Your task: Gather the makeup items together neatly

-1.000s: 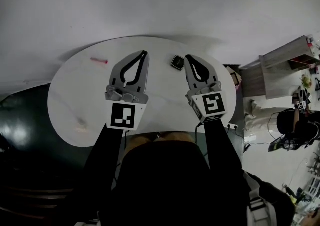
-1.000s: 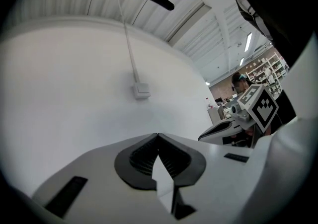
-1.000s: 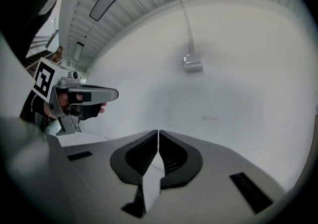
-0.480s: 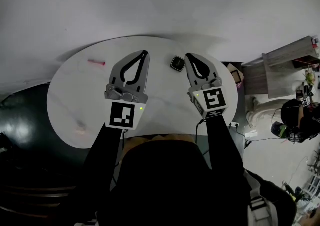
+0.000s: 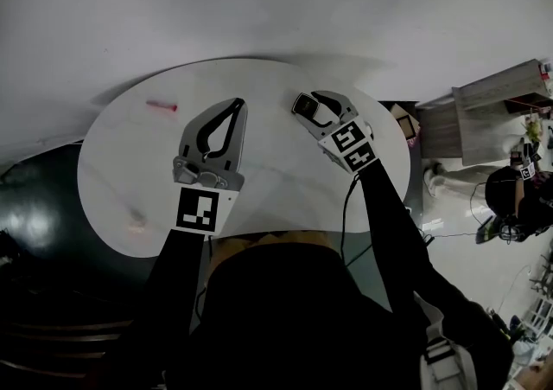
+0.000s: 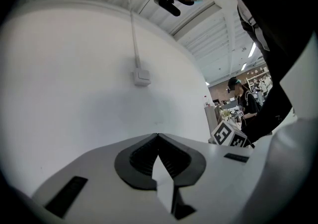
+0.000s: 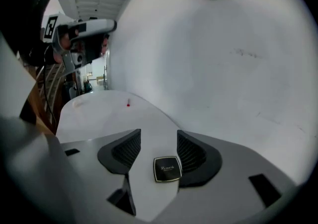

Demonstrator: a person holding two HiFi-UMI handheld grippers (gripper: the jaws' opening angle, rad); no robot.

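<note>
Compact (image 7: 167, 169): on the table (image 5: 276, 174), near its far edge.
My right gripper (image 7: 159, 151): at the compact; jaws opening, with the compact lying between them.
My left gripper (image 5: 238, 105): left of the compact, near it.
Small stick (image 5: 162, 105): far left of the compact, on the table.

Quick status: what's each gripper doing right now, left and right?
Left gripper: fingers closed together, holding nothing.
Right gripper: fingers opening; the black compact sits between them, not gripped.

The far pink item (image 5: 162, 105) is too small to identify.
</note>
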